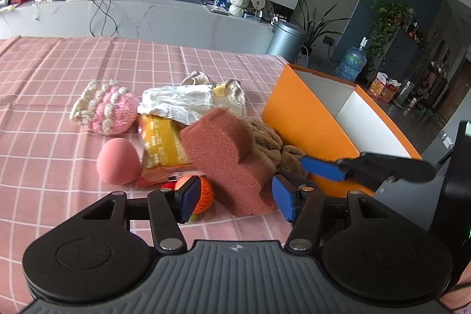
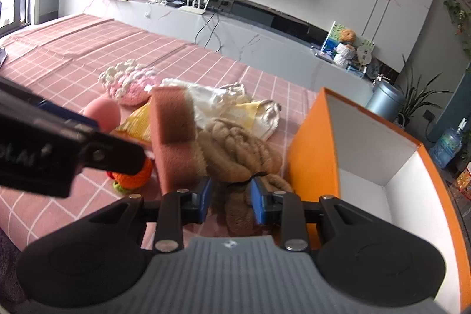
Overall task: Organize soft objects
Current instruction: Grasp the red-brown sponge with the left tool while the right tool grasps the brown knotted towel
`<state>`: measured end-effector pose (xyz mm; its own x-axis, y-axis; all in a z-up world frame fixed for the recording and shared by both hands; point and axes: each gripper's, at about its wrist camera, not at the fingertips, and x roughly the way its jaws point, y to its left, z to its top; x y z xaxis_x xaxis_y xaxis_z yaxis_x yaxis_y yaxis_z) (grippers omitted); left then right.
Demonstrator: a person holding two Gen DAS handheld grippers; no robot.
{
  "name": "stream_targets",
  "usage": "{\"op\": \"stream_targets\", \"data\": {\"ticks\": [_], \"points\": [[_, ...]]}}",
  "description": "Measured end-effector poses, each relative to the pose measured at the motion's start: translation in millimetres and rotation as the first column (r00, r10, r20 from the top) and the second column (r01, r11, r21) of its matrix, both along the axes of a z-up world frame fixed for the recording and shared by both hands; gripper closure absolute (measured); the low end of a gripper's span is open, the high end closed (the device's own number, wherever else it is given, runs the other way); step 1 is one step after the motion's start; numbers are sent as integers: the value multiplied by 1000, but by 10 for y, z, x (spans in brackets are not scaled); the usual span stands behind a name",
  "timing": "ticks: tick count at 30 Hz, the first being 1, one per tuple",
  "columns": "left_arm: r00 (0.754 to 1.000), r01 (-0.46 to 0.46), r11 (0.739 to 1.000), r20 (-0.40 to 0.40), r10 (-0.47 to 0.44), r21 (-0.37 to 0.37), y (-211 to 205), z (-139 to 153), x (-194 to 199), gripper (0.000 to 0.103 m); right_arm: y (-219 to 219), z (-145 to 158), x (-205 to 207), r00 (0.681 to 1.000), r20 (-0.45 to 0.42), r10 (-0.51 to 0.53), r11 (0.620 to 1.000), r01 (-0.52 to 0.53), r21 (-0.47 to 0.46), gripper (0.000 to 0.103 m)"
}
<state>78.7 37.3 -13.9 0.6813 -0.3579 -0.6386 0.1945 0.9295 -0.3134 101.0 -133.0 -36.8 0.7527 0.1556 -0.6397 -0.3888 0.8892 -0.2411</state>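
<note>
A pile of soft things lies on the pink checked cloth beside an orange box [image 1: 303,119] with white compartments. My left gripper [image 1: 238,197] is open, its pads either side of a reddish-brown sponge [image 1: 226,155], not clamping it. My right gripper [image 2: 231,199] is shut on the tail of a tan plush toy [image 2: 235,152], next to the box [image 2: 315,143]; it also shows in the left wrist view [image 1: 323,167]. The sponge [image 2: 173,134] leans on the plush toy [image 1: 268,143].
Around the sponge lie a pink egg-shaped ball [image 1: 117,164], a pink-and-cream crochet piece [image 1: 109,111], a yellow snack packet [image 1: 164,143], a white crumpled bag [image 1: 176,102], an orange crochet toy [image 1: 206,193] and a cream cloth [image 2: 259,114]. The table edge runs behind the box.
</note>
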Motion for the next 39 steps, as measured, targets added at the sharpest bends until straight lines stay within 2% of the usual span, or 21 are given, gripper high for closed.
{"op": "stream_targets", "data": {"ticks": [3,9,12,15,18,22,25,28,29,34,36,39], "points": [[1000,3,1000,-14,-3,-13,-61,-21,87,37,43,-39,-13,1000,18,21,1000,-21,-2,85],[999,-15,1000,-53,14,-22,-120,-99,193,34,-4,3,-22,997,-52,53,992,-47,114,85],[996,-40,999,-75,39,-12,-161,-137,260,34,15,-18,-56,994,-80,79,989,-68,133,85],[992,-82,996,-100,83,15,-209,-167,377,33,66,-14,-68,994,-66,92,991,-85,100,85],[989,-98,995,-108,97,1,-244,-161,466,33,39,47,-48,994,-55,97,994,-94,63,85],[988,-97,995,-114,101,39,-271,-145,509,30,-18,152,10,995,-26,99,994,-100,-36,84],[988,-87,994,-125,95,67,-249,-117,440,30,-38,198,116,993,-24,115,985,-117,-129,74],[981,-101,993,-158,110,62,-206,-102,410,30,29,197,229,982,-65,175,954,-186,-237,69],[978,-110,993,-172,117,49,-187,-102,421,30,62,190,260,975,-77,210,936,-223,-274,64],[967,-160,987,-206,152,-20,-112,-89,521,27,205,132,385,910,-156,384,810,-414,-416,48],[965,-174,984,-205,164,-27,-107,-79,549,26,256,81,449,891,-192,411,775,-452,-441,44],[953,-210,977,-229,196,-38,-73,-69,609,19,296,11,611,869,-256,424,758,-495,-425,43]]}}
